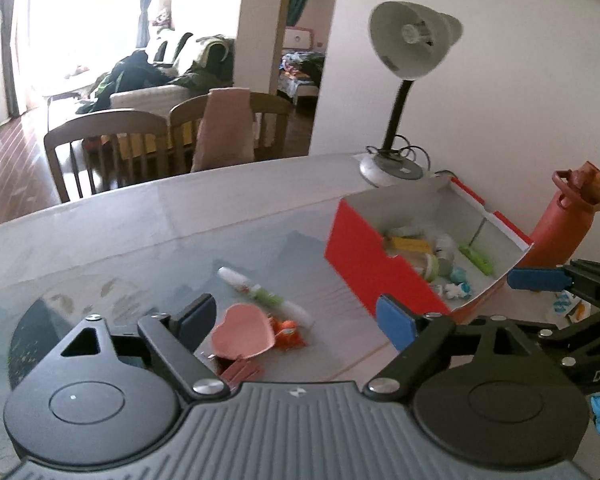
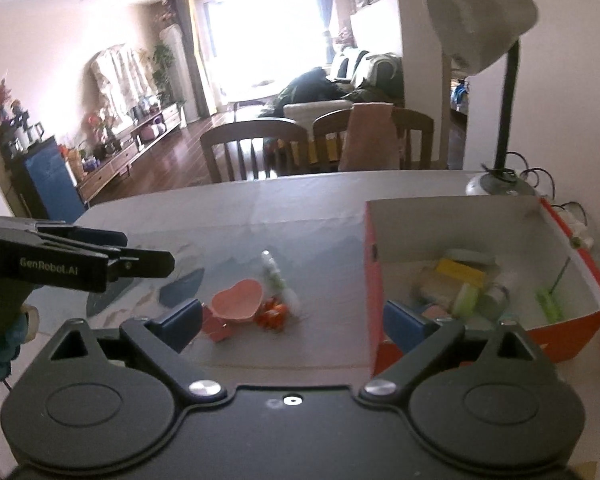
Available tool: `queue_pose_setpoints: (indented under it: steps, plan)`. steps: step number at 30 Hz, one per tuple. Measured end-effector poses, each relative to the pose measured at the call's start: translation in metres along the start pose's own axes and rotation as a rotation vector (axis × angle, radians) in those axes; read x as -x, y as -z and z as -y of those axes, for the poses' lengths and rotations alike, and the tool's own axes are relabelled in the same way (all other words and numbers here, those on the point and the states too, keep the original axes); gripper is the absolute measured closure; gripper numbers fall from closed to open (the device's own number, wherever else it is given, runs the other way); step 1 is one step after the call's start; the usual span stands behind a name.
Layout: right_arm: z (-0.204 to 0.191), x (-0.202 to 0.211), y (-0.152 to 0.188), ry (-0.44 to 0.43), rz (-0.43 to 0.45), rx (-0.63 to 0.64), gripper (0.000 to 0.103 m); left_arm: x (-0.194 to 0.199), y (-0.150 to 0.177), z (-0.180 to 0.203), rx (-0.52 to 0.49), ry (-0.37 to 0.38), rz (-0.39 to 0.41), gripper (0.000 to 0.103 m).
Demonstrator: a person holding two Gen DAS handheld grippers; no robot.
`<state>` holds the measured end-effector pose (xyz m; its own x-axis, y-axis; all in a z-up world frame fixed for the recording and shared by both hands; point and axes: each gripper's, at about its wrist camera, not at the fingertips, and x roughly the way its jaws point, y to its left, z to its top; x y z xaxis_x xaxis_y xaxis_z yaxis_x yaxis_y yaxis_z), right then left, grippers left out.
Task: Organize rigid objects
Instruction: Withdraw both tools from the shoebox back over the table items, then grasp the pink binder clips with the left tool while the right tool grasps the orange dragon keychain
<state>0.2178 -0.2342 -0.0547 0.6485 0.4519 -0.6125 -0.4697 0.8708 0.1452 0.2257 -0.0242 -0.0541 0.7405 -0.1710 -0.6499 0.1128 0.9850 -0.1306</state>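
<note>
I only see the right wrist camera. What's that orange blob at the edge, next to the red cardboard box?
Observer: A tall orange-red plastic bottle with a loop lid, standing beside the red cardboard box.
Operator: Does the lamp have a bulb?
Observer: Yes. The white desk lamp faces the left camera, and a bulb shows inside its shade.
Operator: Is the left tool open? I see it sideways.
Observer: Yes, the left tool is wide open, gripping nothing.

Left gripper (image 1: pixel 296 320) gapes empty above a pink heart dish (image 1: pixel 242 330), beside the red box (image 1: pixel 364 264).
</note>
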Motion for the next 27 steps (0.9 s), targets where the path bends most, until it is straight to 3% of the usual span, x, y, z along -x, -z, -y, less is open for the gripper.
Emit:
queue_pose_setpoints:
  steps: [5,7,27]
  plan:
    - [-0.017,-0.011,0.007,-0.019,-0.031,0.027,0.006,0.001,0.014,-0.023,0.037,-0.005,-0.013,0.013]
    - [-0.022,-0.016,0.008,-0.023,-0.041,0.037,0.007,-0.001,0.02,-0.029,0.04,-0.019,-0.015,0.0]
    - [-0.036,-0.094,0.028,0.024,-0.114,0.159,0.011,-0.052,0.081,-0.076,0.218,-0.105,-0.034,0.0]
